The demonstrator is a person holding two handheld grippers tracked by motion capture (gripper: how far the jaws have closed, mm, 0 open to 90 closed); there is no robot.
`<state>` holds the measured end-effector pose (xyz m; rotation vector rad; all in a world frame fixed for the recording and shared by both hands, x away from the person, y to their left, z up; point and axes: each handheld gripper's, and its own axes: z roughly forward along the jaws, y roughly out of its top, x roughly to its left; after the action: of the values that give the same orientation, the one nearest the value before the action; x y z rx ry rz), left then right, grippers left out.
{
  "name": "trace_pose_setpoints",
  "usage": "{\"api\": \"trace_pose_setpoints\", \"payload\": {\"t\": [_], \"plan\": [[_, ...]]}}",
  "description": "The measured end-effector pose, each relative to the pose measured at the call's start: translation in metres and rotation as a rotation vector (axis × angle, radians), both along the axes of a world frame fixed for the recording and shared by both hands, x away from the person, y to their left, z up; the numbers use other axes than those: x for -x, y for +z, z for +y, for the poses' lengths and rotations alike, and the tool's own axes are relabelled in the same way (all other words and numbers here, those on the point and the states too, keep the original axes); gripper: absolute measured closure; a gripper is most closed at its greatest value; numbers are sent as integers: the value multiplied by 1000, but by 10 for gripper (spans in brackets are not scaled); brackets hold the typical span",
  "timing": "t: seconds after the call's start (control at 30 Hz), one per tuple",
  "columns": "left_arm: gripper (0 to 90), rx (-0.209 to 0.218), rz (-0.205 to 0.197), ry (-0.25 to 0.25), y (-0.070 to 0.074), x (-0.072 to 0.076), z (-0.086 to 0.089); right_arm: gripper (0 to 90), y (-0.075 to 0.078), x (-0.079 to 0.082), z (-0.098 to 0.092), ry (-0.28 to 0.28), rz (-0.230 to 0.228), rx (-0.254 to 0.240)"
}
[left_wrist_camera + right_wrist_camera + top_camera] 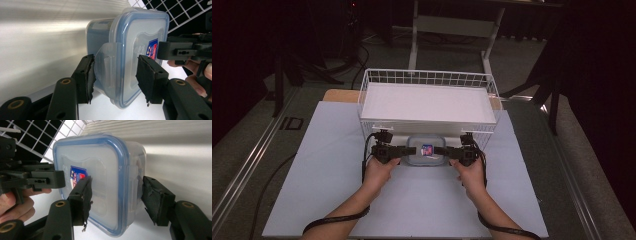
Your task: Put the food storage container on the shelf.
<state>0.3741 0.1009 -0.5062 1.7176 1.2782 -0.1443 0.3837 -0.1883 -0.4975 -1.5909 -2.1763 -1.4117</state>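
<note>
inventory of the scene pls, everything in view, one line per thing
box: 1, clear with blue-rimmed lid, on the board just in front of the basket, between the two grippers
sticker: 1, blue and red, on the box lid
basket: 1, white wire, far half of the board, a white sheet lying in it
board: 1, pale grey, covers the table
frame: 1, white metal, on the floor behind the table
left gripper: 1, black, jaws astride the box's side latch
right gripper: 1, black, jaws astride the opposite side
hands: 2, one on each gripper
</note>
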Motion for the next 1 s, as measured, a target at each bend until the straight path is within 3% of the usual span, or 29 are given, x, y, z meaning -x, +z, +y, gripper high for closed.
{"api": "trace_pose_setpoints", "payload": {"t": [0.23,0.53,0.6,0.7,0.87,1.0], "plan": [[497,6,7,17,-8,-8,3,429,-7,-9,4,-26,8,1],[491,58,-5,41,-10,-14,1,429,-8,-16,1,-56,32,-38],[484,52,-19,41,-10,-14,1,429,-9,-16,1,-60,28,-46],[453,7,-66,36,-9,-14,-3,428,-11,-17,0,-67,31,-59],[429,13,-82,56,-11,-17,-4,402,-12,-18,3,-85,21,-47],[418,-17,-98,58,-11,-19,-4,386,-13,-20,2,-95,24,-46]]}}
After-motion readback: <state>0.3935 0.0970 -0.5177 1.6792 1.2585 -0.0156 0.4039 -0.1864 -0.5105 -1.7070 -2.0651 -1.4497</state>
